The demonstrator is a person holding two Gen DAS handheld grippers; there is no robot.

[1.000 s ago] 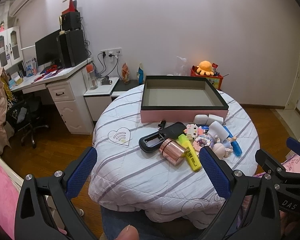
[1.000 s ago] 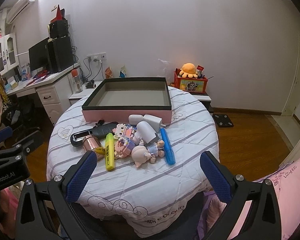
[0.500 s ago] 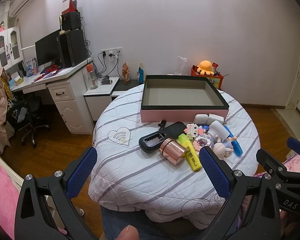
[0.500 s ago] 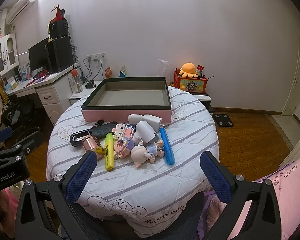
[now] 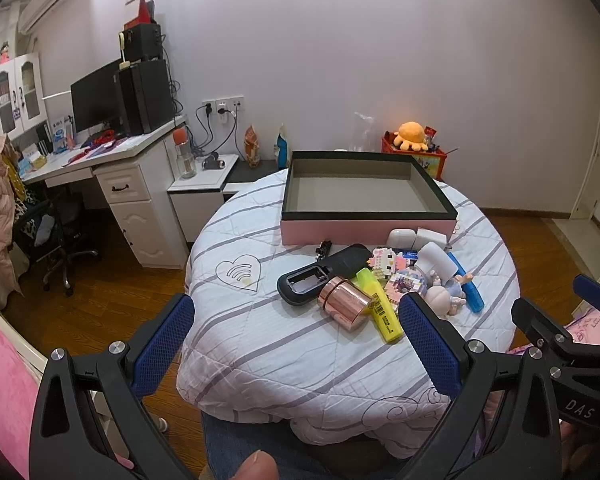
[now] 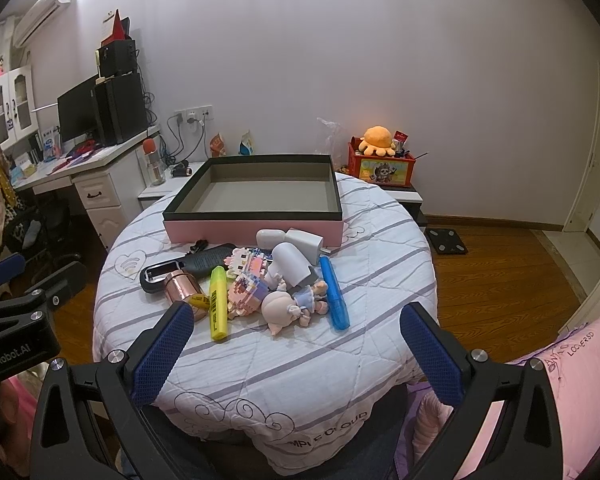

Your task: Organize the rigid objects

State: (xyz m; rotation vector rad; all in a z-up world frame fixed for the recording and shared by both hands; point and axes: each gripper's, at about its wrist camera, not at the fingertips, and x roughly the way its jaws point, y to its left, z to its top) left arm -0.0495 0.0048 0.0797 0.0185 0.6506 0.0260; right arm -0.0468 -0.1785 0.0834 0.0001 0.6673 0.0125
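Observation:
A pile of small objects lies on the round quilted table: a copper tin, a yellow highlighter, a blue marker, a pig doll, block figures, a black case and white chargers. Behind them sits an empty pink tray with a dark rim. My left gripper and right gripper hover open at the near table edge, short of the pile, holding nothing.
A white desk with a monitor and speakers stands at left, an office chair beside it. A red toy box with an orange plush sits behind the table. Wooden floor lies at right, pink bedding close by.
Both views have crept very slightly; the objects and both open grippers stand as before.

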